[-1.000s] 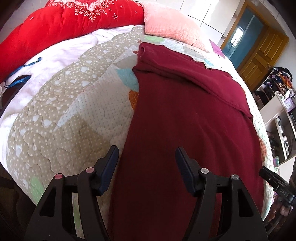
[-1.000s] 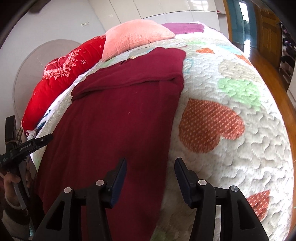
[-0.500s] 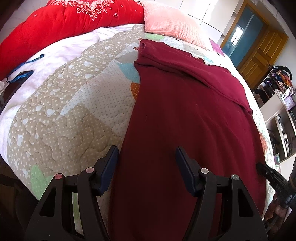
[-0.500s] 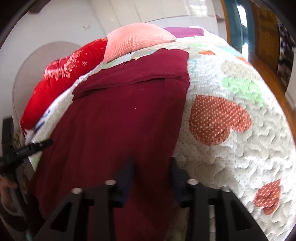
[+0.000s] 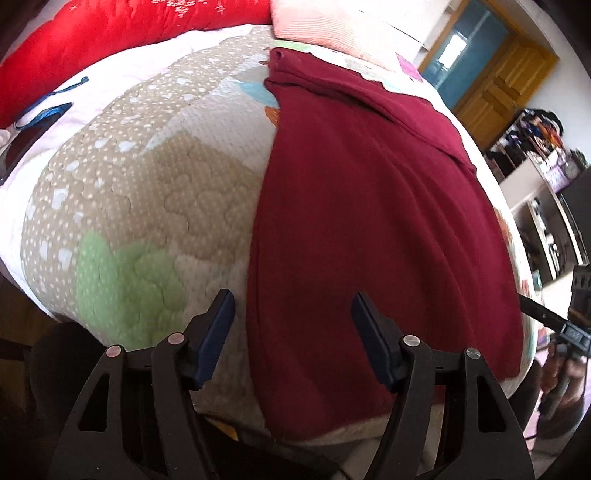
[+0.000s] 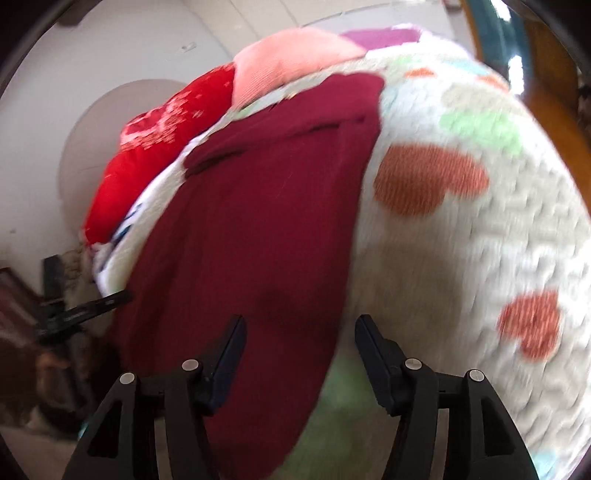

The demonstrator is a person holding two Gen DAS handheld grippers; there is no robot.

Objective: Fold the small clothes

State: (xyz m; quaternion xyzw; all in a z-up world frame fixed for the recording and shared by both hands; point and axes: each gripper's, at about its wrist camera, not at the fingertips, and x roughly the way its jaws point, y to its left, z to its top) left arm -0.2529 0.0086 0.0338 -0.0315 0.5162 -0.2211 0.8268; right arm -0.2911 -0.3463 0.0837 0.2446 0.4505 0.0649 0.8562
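Left wrist view
- My left tongs (image 5: pixel 293 332): jaws standing wide and opening further; the near left edge of the garment lies below the gap, with no pad pressing on it.
- Maroon garment (image 5: pixel 369 206): spread flat on the quilt, running from the near edge of the bed up toward the pillows, a folded band across its far end.
- Quilt (image 5: pixel 147 177): beige with white dots, a green patch (image 5: pixel 122 280) just left of my left finger.
- Red cushion (image 5: pixel 122 33): along the head of the bed, top left.
- Pink pillow (image 5: pixel 317 26): beside the red cushion, just past the garment's far end.
- My right tongs, seen from here (image 5: pixel 550 317): a dark finger tip at the garment's right edge; a hand (image 5: pixel 565 373) below it, blurred.
- Wooden door (image 5: pixel 502 81): far right, behind the bed.

Right wrist view (blurred)
- My right tongs (image 6: pixel 299 347): jaws opening, part-way apart; the garment's near right edge lies below the gap, not pinched as far as I can see.
- Maroon garment (image 6: pixel 258 206): fills the left half of the bed.
- Quilt (image 6: pixel 461 258): white with orange hearts (image 6: pixel 428 181) right of the garment.
- My left tongs, seen from here (image 6: pixel 88 306): a dark finger at the garment's left edge.
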